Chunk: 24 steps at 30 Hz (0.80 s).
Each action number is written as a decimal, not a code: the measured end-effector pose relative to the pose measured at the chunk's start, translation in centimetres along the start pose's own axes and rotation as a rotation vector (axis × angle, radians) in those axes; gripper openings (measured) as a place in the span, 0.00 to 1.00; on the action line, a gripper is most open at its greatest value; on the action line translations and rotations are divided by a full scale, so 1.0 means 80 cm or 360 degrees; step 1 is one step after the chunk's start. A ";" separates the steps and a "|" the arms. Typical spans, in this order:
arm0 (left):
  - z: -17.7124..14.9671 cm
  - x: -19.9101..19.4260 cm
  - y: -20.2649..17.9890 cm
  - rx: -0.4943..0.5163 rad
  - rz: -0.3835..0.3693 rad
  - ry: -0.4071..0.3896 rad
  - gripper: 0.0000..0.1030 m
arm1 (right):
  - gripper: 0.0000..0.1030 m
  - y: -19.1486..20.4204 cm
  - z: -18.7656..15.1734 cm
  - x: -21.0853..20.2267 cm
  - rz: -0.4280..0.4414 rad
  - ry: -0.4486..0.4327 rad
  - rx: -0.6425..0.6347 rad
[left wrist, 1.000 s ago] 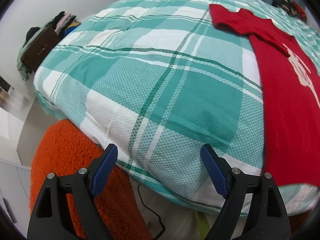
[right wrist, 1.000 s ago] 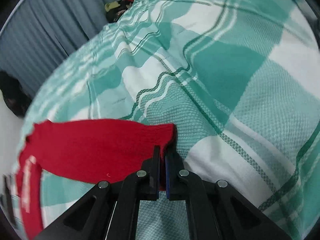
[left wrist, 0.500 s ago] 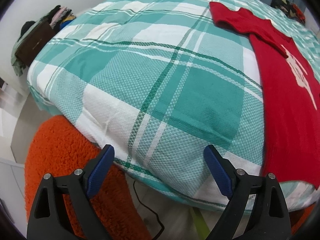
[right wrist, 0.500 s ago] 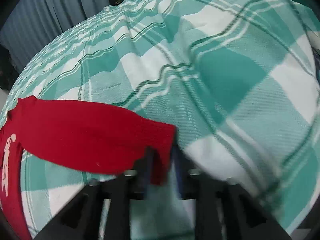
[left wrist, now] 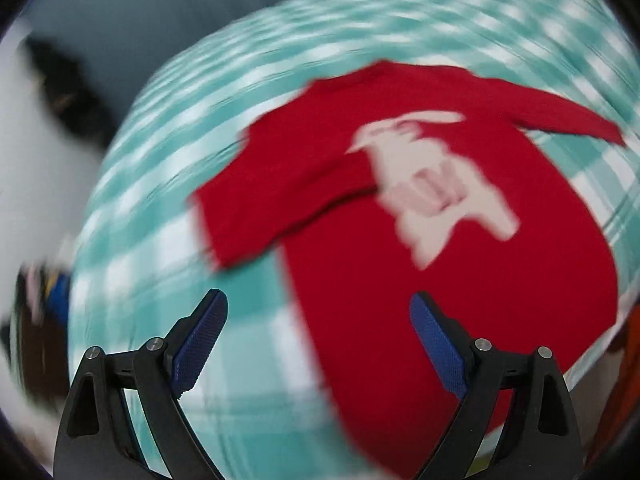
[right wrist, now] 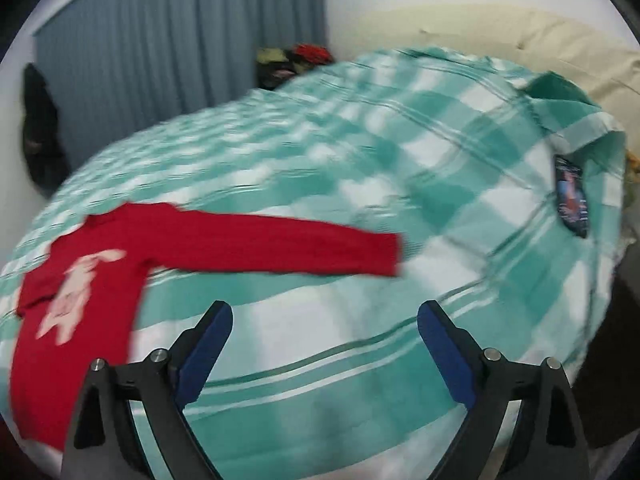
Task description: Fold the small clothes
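A small red long-sleeved top [left wrist: 420, 248] with a white print lies flat on the teal and white checked bed cover [left wrist: 168, 264]. In the left wrist view its near sleeve is folded across the chest and the far sleeve stretches right. My left gripper [left wrist: 318, 316] is open and empty above the top's lower hem. In the right wrist view the top [right wrist: 80, 280] lies at the left with one sleeve stretched out to the right. My right gripper [right wrist: 325, 324] is open and empty, above the cover just short of that sleeve. Both views are blurred by motion.
A cream pillow [right wrist: 540, 52] lies at the bed's head. A dark printed tag [right wrist: 572, 200] sits at the cover's right edge. Grey-blue curtains [right wrist: 160, 60] hang behind the bed, with piled clothes [right wrist: 296, 60] beside them. The bed edge drops off close to both grippers.
My right gripper has let go of the sleeve cuff, opened and pulled back; the sleeve now lies stretched out on the cover. My left gripper has swung right to face the top.
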<state>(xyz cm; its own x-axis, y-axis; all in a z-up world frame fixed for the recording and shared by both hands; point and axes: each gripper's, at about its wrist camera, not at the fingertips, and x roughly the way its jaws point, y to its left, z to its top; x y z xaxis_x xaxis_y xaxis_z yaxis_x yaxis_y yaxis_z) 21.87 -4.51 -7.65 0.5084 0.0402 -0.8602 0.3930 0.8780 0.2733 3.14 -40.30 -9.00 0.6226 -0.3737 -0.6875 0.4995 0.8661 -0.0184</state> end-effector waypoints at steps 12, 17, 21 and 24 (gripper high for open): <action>0.083 0.159 -0.048 0.0422 0.0243 0.0301 0.52 | 0.90 0.021 -0.024 0.035 0.0121 0.0114 0.0077; 0.093 0.142 0.017 -0.0087 0.0115 0.0140 0.02 | 0.90 0.014 -0.025 0.035 0.0125 0.0114 0.0151; 0.047 0.085 0.143 -0.0750 0.0000 -0.0053 0.03 | 0.90 0.026 -0.026 0.037 0.0125 0.0121 0.0082; -0.037 0.067 0.249 -0.1213 0.0048 -0.0067 0.04 | 0.90 0.033 -0.027 0.041 0.0130 0.0137 0.0054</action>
<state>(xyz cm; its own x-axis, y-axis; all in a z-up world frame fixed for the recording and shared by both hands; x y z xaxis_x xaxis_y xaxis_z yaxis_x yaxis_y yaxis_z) 30.16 14.57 -8.11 0.5451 0.0646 -0.8359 -0.2515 0.9637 -0.0896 5.20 -38.49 -12.89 0.6089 -0.2710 -0.7455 0.4701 0.8803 0.0640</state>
